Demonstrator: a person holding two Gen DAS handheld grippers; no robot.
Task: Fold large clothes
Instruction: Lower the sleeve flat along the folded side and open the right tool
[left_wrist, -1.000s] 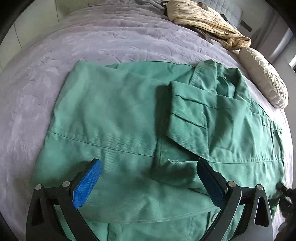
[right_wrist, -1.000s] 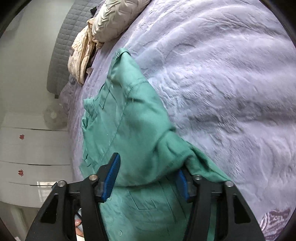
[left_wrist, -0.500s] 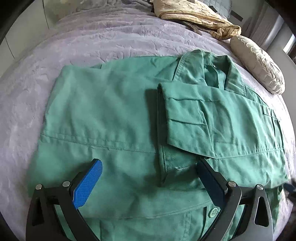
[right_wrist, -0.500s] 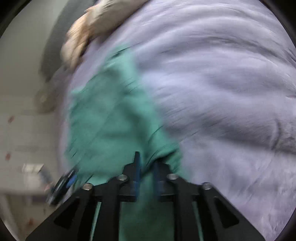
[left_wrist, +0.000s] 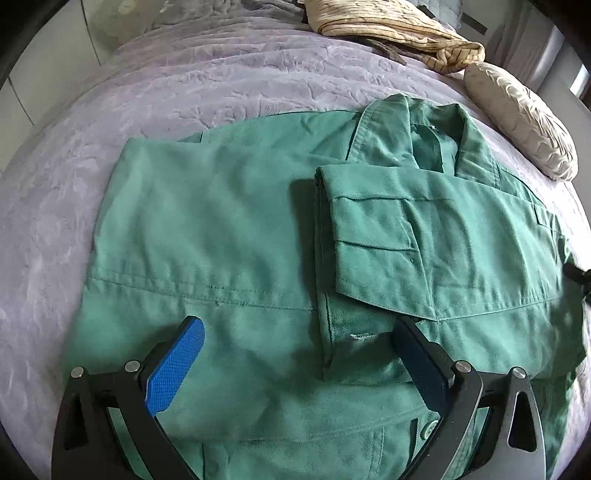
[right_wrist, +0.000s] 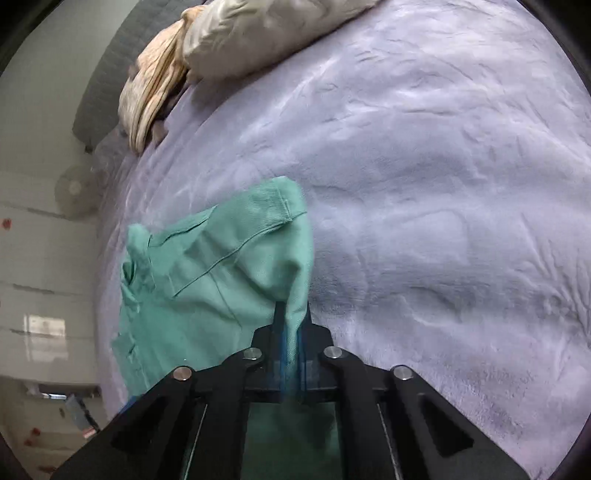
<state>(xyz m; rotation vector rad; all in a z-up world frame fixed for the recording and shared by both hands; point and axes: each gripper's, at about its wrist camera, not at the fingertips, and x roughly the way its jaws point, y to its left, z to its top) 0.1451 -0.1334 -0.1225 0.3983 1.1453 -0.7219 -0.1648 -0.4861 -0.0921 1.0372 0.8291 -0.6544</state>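
Note:
A large green work jacket (left_wrist: 229, 236) lies flat on the purple bed, collar toward the far side, with a sleeve folded across its chest (left_wrist: 388, 229). My left gripper (left_wrist: 299, 347) is open and empty, hovering low over the jacket's lower part, its blue pads on either side of the sleeve cuff. My right gripper (right_wrist: 291, 325) is shut on the right edge of the green jacket (right_wrist: 221, 273), and the cloth rises in a pinched fold out of its jaws. The right gripper's tip shows at the far right of the left wrist view (left_wrist: 581, 277).
The purple bedspread (right_wrist: 424, 206) spreads wide to the right of the jacket. A cream pillow (left_wrist: 521, 118) and a striped beige blanket (left_wrist: 391, 26) lie at the head of the bed. White cabinets (right_wrist: 40, 295) stand past the bed's far side.
My right gripper has closed on the jacket's right edge and swung round. The left gripper has moved a little nearer the jacket, still open.

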